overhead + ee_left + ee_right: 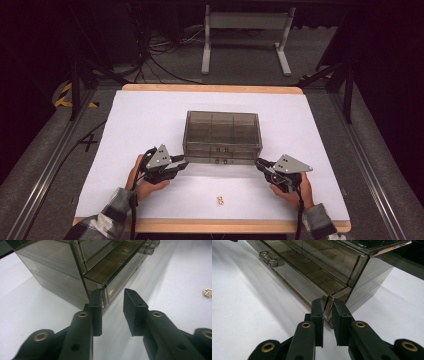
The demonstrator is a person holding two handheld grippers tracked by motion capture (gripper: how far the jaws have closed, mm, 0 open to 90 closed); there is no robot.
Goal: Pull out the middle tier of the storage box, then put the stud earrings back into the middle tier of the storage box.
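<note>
Smoked clear plastic organiser box [222,135] sits mid-table on the white sheet [130,130], hinged lid partly raised, dividers visible through the walls, two small latches [222,149] on the front face. Judged light and rigid, thin-walled, glossy and so likely slippery under hard pads; corners look brittle enough to crack if squeezed hard, and the empty shell will probably skid on the sheet rather than resist a push. Best purchase appears to be the thin lid lip at the two front corners, pinched from both ends so the lid lifts level without twisting on its hinge. Left gripper [181,165] is at the box's front left corner; in the left gripper view its jaws stand spread, one pad [97,312] just against the corner edge of the box [60,267], the other well off it, nothing pinched. Right gripper [260,164] is at the front right corner; in the right gripper view its jaws are narrowed onto the thin clear corner flange [328,305], which stands between them, apparently pinched, though contact of both pads is hard to confirm. A small gold-coloured item [220,201] lies on the sheet nearer the person, apart from the box and both grippers
</note>
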